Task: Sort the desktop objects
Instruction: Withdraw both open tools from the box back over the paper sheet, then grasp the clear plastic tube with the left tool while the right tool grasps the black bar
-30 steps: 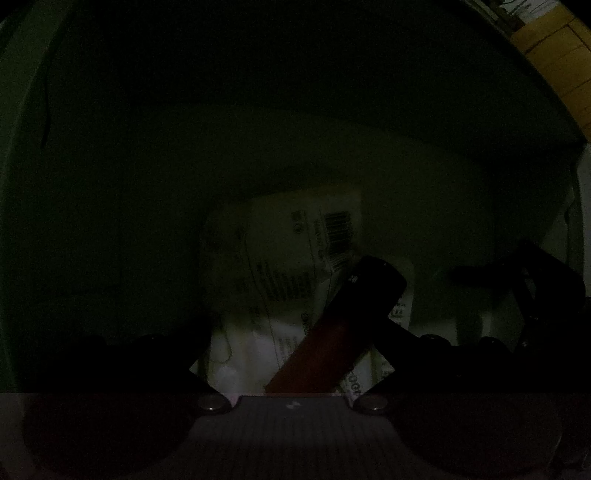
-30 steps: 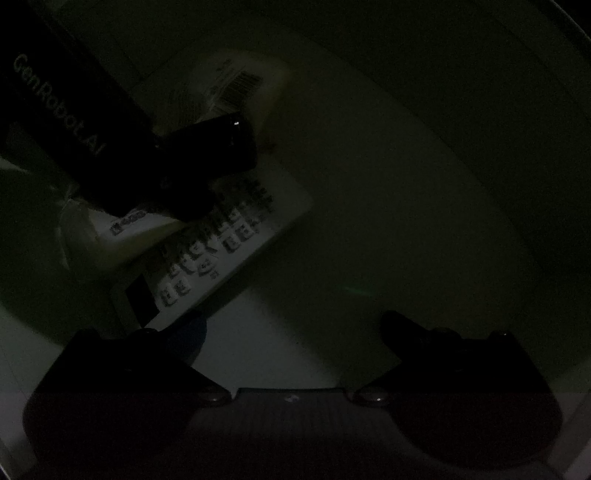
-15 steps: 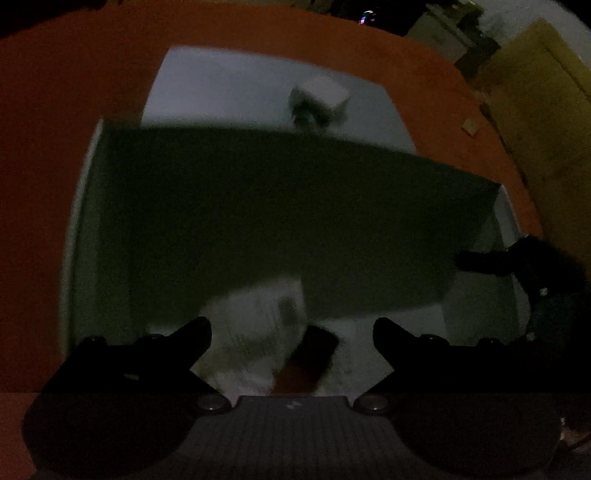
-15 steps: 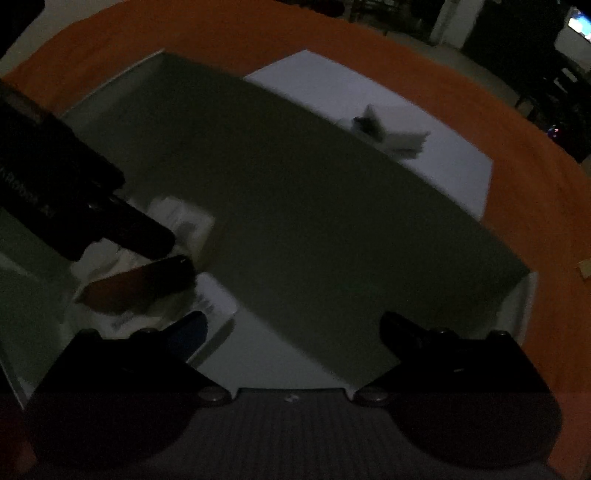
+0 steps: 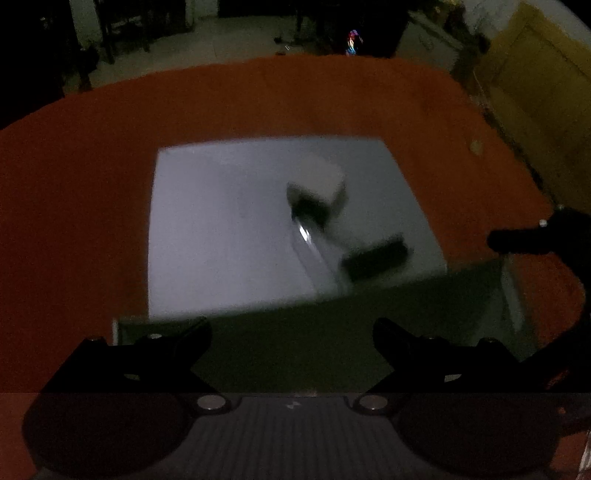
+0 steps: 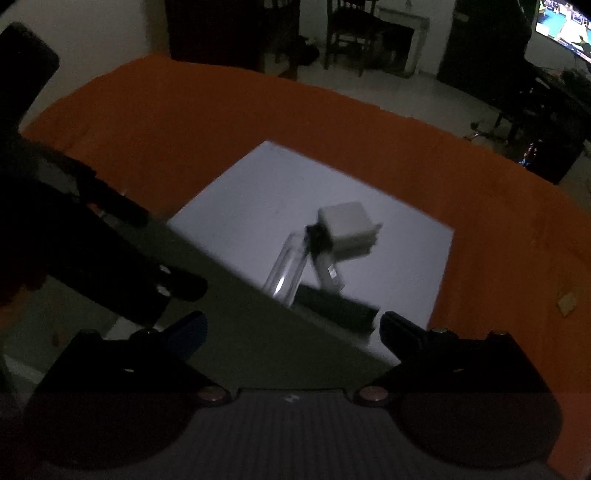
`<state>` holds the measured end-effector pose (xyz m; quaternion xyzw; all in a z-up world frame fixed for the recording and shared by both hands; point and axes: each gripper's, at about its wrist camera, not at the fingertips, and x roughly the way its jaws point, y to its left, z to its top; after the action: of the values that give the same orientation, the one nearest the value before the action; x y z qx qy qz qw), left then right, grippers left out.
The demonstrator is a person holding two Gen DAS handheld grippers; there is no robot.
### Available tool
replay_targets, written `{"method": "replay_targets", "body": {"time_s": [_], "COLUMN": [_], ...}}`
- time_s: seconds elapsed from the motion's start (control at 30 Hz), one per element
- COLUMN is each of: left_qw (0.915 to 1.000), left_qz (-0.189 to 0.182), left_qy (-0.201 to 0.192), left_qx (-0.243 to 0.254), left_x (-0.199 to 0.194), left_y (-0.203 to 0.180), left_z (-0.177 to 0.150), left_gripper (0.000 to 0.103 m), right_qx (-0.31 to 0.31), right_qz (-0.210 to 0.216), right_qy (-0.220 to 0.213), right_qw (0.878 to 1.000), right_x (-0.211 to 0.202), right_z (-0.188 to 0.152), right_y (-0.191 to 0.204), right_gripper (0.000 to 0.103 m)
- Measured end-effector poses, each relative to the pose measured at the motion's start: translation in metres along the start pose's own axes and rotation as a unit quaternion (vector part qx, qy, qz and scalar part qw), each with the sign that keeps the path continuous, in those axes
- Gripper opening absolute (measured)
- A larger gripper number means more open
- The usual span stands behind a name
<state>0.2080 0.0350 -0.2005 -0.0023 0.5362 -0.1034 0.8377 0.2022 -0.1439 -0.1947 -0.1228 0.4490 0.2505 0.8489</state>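
Observation:
On a white mat [image 5: 221, 229] [image 6: 258, 192] lie a white cube-shaped block [image 5: 317, 182] [image 6: 347, 225], a clear tube [image 5: 314, 251] [image 6: 286, 266] and a flat black object [image 5: 375, 258] [image 6: 336, 308]. My left gripper [image 5: 291, 343] is open and empty above the far wall of the grey-green box [image 5: 295, 339]. My right gripper [image 6: 291, 332] is open and empty above the same box [image 6: 236, 317]. The left gripper shows dark at the left of the right wrist view [image 6: 74, 243]; the right gripper shows at the right edge of the left wrist view [image 5: 546, 240].
An orange cloth [image 5: 258, 103] [image 6: 184, 122] covers the table. A small tan scrap [image 5: 475, 147] [image 6: 567, 301] lies on the cloth at the right. Dark furniture and a lit screen [image 6: 561, 22] stand beyond the table.
Both grippers have risen out of the box and tilted up toward the mat. The items inside the box are no longer in view; the left gripper let go of the reddish object.

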Motion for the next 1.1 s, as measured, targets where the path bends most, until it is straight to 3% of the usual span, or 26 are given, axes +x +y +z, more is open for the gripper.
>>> {"method": "replay_targets", "body": {"time_s": [0.13,0.33,0.43,0.53,0.67,0.87,1.0,1.1], "left_qw": [0.9993,0.9961,0.9956,0.9958,0.9967,0.9974,0.9967,0.9954], "left_qz": [0.005,0.084,0.093,0.085,0.068,0.048,0.043,0.036], "left_qy": [0.004,-0.012,0.005,0.023,0.038,0.048,0.065,0.088], "left_qx": [-0.038,0.022,0.010,0.025,0.025,-0.021,-0.022,-0.015], "left_x": [-0.003,0.011,0.033,0.057,0.084,0.115,0.131,0.142], "left_y": [0.008,-0.006,-0.009,-0.017,-0.022,-0.011,-0.009,-0.014], "left_z": [0.035,0.079,0.087,0.089,0.087,0.080,0.074,0.073], "left_gripper": [0.098,0.102,0.102,0.101,0.101,0.101,0.092,0.092], "right_qx": [0.022,0.095,0.089,0.109,0.149,0.157,0.136,0.108], "right_qz": [0.002,0.020,0.026,0.025,0.064,0.077,0.067,0.054], "right_qy": [-0.006,0.026,0.057,0.096,0.159,0.150,0.146,0.157], "right_qw": [1.000,0.995,0.994,0.989,0.974,0.973,0.978,0.980], "right_x": [-0.003,0.022,0.054,0.089,0.124,0.133,0.123,0.118], "right_z": [0.032,0.071,0.074,0.060,0.036,0.027,0.022,0.018], "right_y": [-0.024,-0.065,-0.079,-0.098,-0.116,-0.114,-0.113,-0.111], "right_gripper": [0.102,0.102,0.102,0.097,0.097,0.097,0.097,0.098]}}
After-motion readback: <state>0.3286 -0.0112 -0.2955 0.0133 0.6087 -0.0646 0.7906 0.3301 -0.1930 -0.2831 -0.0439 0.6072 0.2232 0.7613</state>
